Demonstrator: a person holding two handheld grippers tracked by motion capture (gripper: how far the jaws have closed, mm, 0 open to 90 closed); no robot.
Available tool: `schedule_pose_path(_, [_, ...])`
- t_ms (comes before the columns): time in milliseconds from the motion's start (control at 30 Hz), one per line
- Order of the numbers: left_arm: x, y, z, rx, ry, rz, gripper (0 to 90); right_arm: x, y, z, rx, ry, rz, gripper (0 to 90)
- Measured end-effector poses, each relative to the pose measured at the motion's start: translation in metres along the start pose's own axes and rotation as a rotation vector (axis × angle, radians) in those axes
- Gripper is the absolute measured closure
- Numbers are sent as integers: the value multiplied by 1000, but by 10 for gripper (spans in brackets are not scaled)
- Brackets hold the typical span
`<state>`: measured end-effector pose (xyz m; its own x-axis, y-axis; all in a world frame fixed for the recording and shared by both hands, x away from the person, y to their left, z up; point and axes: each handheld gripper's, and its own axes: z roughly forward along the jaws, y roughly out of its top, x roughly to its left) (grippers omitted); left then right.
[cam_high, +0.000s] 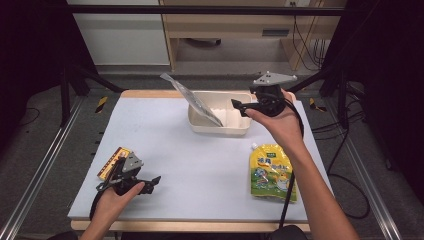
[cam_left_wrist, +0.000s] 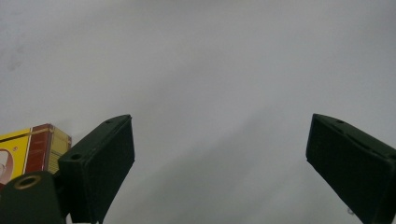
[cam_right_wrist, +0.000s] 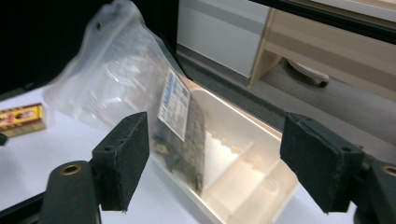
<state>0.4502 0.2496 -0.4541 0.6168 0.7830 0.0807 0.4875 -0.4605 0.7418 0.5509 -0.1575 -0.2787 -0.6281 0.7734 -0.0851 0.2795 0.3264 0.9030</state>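
A clear plastic bag (cam_high: 192, 99) with a white label and dark contents leans upright against the left end of a cream tray (cam_high: 235, 127) at the back of the table. My right gripper (cam_high: 239, 107) hovers over the tray's right part, just right of the bag. In the right gripper view its jaws stand wide apart (cam_right_wrist: 215, 158), with the bag (cam_right_wrist: 126, 84) beyond the left jaw and untouched, and the tray (cam_right_wrist: 243, 149) ahead. My left gripper (cam_high: 132, 181) rests near the front left, open (cam_left_wrist: 219, 154) over bare tabletop.
A small yellow and red box (cam_high: 113, 161) lies just beside my left gripper, at the left jaw (cam_left_wrist: 28, 149), and is far off in the right gripper view (cam_right_wrist: 21, 119). A yellow and green spouted pouch (cam_high: 271, 172) lies flat at the front right.
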Motion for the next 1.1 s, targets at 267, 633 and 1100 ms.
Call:
schedule_pose_path(267, [0, 0, 0, 6, 0, 2, 76, -9, -30, -9, 18, -39, 29, 221])
schedule_pose_path(633, [0, -1, 0, 9, 0, -1, 76, -21, -65, -16, 42, -87, 73, 269])
schedule_pose_path(1100, [0, -1, 0, 9, 3, -1, 76, -47, -129, -28, 128, -175, 157, 401])
